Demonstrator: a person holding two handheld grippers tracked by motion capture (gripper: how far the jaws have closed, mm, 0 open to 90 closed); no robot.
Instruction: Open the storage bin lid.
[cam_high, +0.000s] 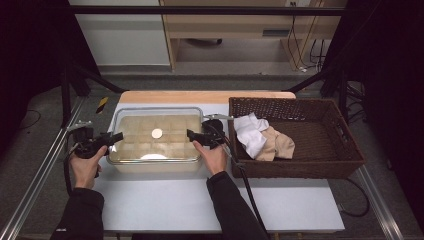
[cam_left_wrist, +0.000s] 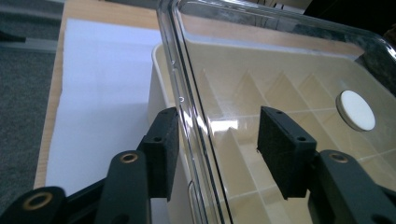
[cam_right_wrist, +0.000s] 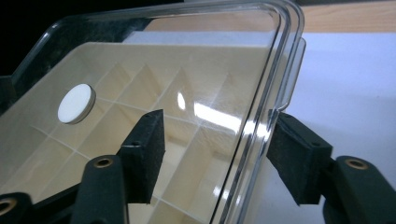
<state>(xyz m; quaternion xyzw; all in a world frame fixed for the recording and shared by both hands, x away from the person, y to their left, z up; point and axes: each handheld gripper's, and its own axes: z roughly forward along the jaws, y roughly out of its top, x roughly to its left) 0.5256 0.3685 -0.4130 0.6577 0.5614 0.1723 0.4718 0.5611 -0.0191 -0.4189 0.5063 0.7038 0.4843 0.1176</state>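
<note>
A clear plastic lid (cam_high: 145, 112) lies over a beige box (cam_high: 150, 165) split into several compartments, at the table's middle left. A white disc (cam_high: 157, 133) sits at the lid's centre. My left gripper (cam_high: 116, 138) is at the lid's left edge. In the left gripper view the gripper (cam_left_wrist: 217, 144) is open, with the lid rim (cam_left_wrist: 187, 112) between its pads, close to the left one. My right gripper (cam_high: 192, 135) is at the lid's right edge. In the right gripper view it (cam_right_wrist: 217, 149) is open too, straddling the rim (cam_right_wrist: 261, 116).
A dark wicker basket (cam_high: 300, 167) stands right of the box and holds a white cloth (cam_high: 252, 132) and a beige cloth (cam_high: 280, 145). The right gripper's cable (cam_high: 247, 190) trails toward the front edge. White table surface (cam_high: 175, 205) lies in front of the box.
</note>
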